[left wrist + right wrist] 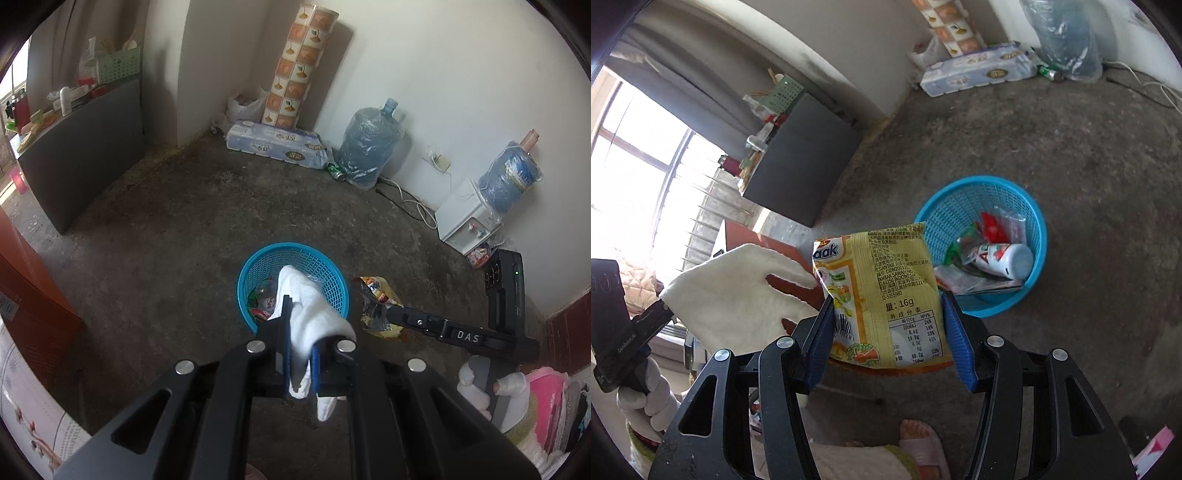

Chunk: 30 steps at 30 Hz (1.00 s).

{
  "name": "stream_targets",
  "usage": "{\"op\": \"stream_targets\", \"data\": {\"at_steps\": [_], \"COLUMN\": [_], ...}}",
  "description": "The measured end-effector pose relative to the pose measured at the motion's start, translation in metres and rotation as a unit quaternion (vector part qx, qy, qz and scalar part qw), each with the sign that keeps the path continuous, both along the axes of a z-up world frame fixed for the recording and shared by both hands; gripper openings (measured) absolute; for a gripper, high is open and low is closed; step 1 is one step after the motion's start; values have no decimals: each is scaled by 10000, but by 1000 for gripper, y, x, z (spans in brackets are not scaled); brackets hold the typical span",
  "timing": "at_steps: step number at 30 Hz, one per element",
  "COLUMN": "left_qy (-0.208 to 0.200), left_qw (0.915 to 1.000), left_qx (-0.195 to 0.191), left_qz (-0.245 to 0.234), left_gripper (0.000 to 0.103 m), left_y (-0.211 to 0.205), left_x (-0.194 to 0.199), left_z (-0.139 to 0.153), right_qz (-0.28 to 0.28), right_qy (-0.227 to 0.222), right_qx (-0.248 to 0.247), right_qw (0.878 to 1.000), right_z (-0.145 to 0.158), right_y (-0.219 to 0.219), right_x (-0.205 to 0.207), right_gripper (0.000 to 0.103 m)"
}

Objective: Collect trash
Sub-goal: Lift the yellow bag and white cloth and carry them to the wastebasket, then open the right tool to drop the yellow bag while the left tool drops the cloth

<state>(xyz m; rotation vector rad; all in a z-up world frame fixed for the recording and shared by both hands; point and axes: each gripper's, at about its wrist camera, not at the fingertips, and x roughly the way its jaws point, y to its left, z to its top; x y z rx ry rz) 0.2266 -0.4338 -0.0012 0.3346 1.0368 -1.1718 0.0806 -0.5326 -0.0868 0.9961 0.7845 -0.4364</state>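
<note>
The left gripper (300, 332) has its blue ribbed pads pinched tight on a soft white cloth glove (308, 314). The glove is limp and fuzzy; its long axis runs along the fingers, one end draping forward past the tips over the basket rim, the other hanging out behind the pads. In the right wrist view the same glove (738, 291) spreads flat, its finger shapes pointing toward the packet.

The right gripper (886, 325) clamps a crinkled yellow foil snack packet (886, 291) between its two blue textured pads, one pad on each side edge. The packet stands roughly upright, long axis along the fingers, printed back panel facing the camera, its top edge reaching beyond the fingertips. From the left wrist view it (375, 306) shows crumpled, just beside the basket.

A round blue plastic mesh basket (332, 280) sits on the rough grey concrete floor (166, 240), just ahead of both grippers. Inside lie a white bottle (1004, 260) on its side and crumpled wrappers (990, 225)
</note>
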Motion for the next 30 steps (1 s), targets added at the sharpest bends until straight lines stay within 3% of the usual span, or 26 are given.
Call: {"op": "stream_targets", "data": {"at_steps": [5, 10, 12, 14, 17, 21, 30], "left_qy": [237, 272, 224, 196, 90, -57, -96], "left_qw": [9988, 9984, 9982, 9968, 9949, 9948, 9963], "left_qx": [433, 450, 520, 693, 762, 758, 345], "left_qz": [-14, 197, 211, 346, 651, 681, 782], "left_gripper": [8, 8, 17, 51, 52, 52, 52], "left_y": [-70, -114, -128, -136, -130, -114, -63], "left_x": [9, 17, 18, 24, 31, 34, 42], "left_z": [-51, -80, -89, -100, -106, -100, -58], "right_qz": [-228, -470, -567, -580, -553, -551, -524], "right_qy": [226, 334, 354, 364, 550, 620, 340], "right_qx": [229, 342, 389, 451, 548, 648, 666], "right_qw": [9992, 9977, 9970, 9966, 9954, 9944, 9958], "right_z": [-33, -55, -64, -76, -95, -107, -97], "right_y": [-31, -56, -65, -73, -79, -76, -72], "right_x": [13, 27, 33, 40, 49, 48, 49], "right_gripper": [53, 58, 65, 69, 71, 71, 73]}}
